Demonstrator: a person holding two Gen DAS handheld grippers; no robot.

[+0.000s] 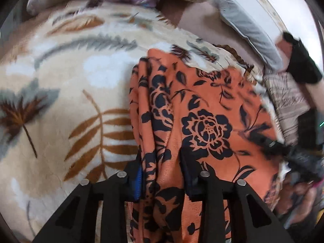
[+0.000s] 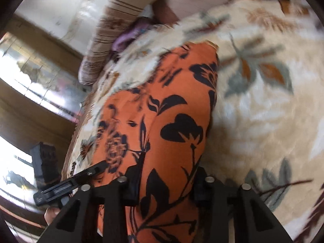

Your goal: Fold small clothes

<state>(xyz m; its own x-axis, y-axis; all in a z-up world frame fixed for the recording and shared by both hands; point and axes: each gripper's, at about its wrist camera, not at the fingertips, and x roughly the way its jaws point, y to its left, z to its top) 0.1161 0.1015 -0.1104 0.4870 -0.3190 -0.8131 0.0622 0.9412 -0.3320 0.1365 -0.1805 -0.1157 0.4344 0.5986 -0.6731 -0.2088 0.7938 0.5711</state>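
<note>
Both claws grip orange cloth [image 1: 202, 105], blanket [image 1: 70, 70] under

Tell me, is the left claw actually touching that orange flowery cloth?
Touching. In the left wrist view, the orange cloth runs bunched between the left gripper fingers, pressed against both pads.

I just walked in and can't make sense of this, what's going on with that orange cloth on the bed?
A person is working with two handheld grippers on an orange garment with a dark flower print, which lies on a cream blanket with a leaf pattern. The left gripper has a bunched edge of the garment between its fingers, and the right gripper is clamped on another part of it. It looks like a fold is in progress, with the cloth partly gathered.
</note>
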